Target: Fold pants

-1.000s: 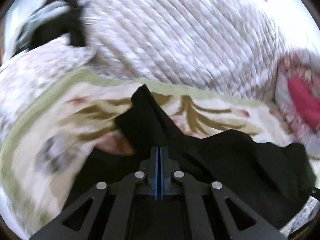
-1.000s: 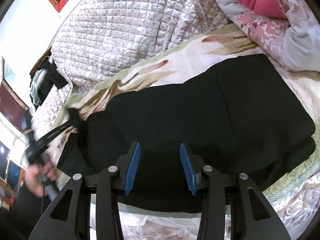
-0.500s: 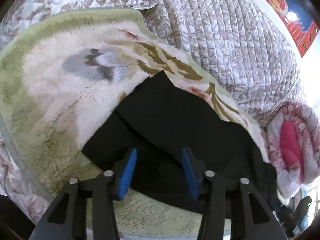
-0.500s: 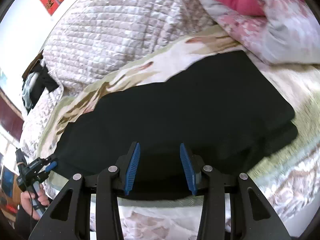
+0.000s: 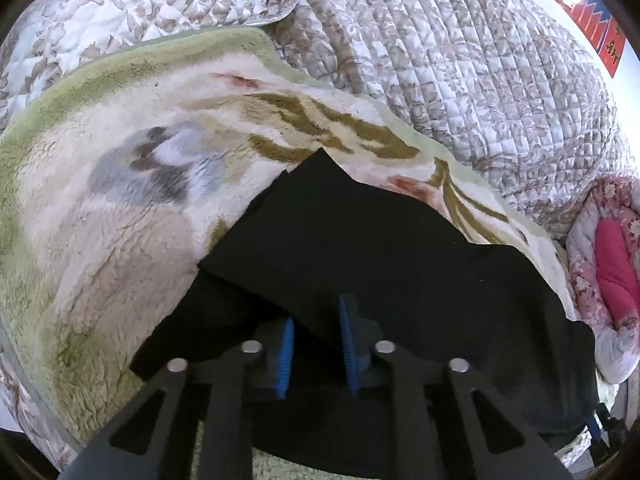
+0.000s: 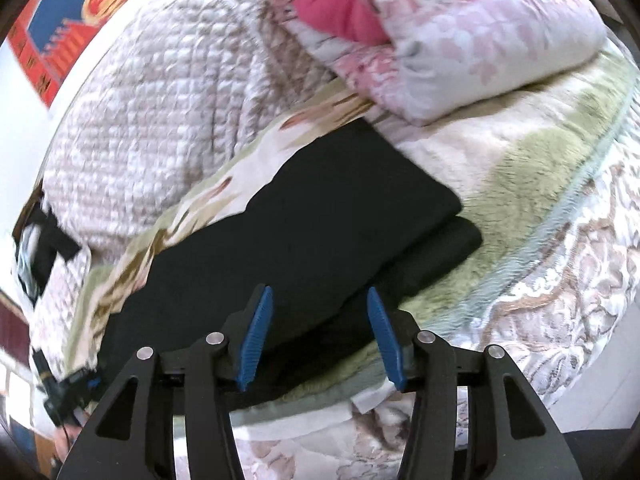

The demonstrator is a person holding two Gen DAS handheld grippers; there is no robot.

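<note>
Pants (image 5: 384, 264), black, lie flat on the fleece blanket (image 5: 100, 240) on the bed, folded lengthwise with one leg stacked on the other; the top layer sits slightly off the lower one, so a lower edge shows at both ends. In the right wrist view the pants (image 6: 320, 216) run as a long band from lower left to the squared end at right.

Change: a second ago the left gripper (image 5: 316, 344) was pinched shut on a raised peak of the fabric; half a second ago it had let go with its pads wide, and the top layer had dropped flat. Now its jaws are closing again, down to a narrow gap, with the near edge of the top layer between the blue pads (image 5: 286, 344); cannot tell if they press on it yet. The right gripper (image 6: 320, 328) has slid along toward the right end of the pants; its jaws are opening, fairly wide, nothing held, cloth just beyond the tips.

Reading: lengthwise fold laid down, release done. Both grippers look to be setting up at opposite ends, probably for the crosswise fold. Layer offset could carry into that fold.

Around: quilted cover (image 5: 460, 80) behind, pink floral bedding (image 6: 460, 32) at right.
</note>
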